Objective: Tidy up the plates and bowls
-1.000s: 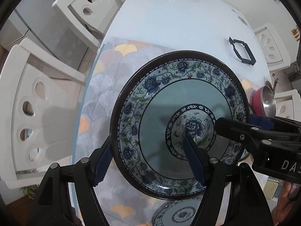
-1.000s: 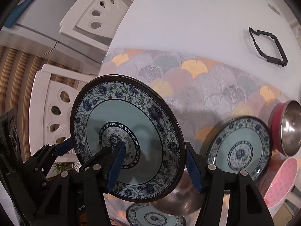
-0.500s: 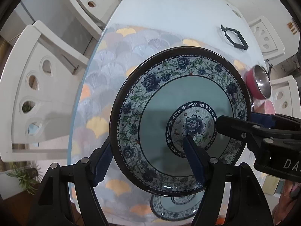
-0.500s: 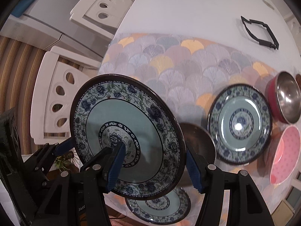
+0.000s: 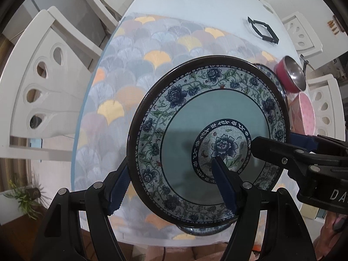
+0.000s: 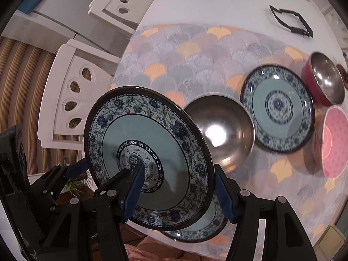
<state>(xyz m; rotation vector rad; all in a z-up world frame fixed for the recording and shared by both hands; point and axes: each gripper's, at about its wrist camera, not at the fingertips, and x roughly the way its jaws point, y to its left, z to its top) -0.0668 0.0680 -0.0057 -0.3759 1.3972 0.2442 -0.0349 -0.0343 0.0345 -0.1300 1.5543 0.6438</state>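
Above the near edge of the desk (image 6: 217, 4), a large floral plate (image 5: 206, 139) hangs in the air, tilted, held from two sides. The left claw (image 5: 171, 184) grips one side of its rim, one blue pad lying on the patterned face near the centre flower and the other behind the dark rim; the right claw (image 6: 180, 187) grips the opposite side the same way, one pad on the face, one behind the edge. Both claws are clamped on this plate. In the left wrist view the right claw's black finger reaches in from the right across the plate's rim.

Directly beneath the held plate, a second floral plate (image 6: 204, 226) lies flat on the fan-patterned mat (image 6: 174, 50), at the desk's near edge, mostly hidden. Just beyond it sits a steel bowl (image 6: 221, 132), open side up. To its right lies a third floral plate (image 6: 278, 108), also flat on the mat. Further right are a pink dotted bowl (image 6: 332, 141) and, behind it, a red bowl with a steel inside (image 6: 324, 78), the two close together near the desk's right edge.

Farther back, past the mat, a black hexagonal frame (image 6: 291, 21) lies on the bare white desk. White chairs (image 5: 43, 82) with teardrop cut-outs stand along the left side, and a small green plant (image 5: 26, 198) sits on the floor below them.
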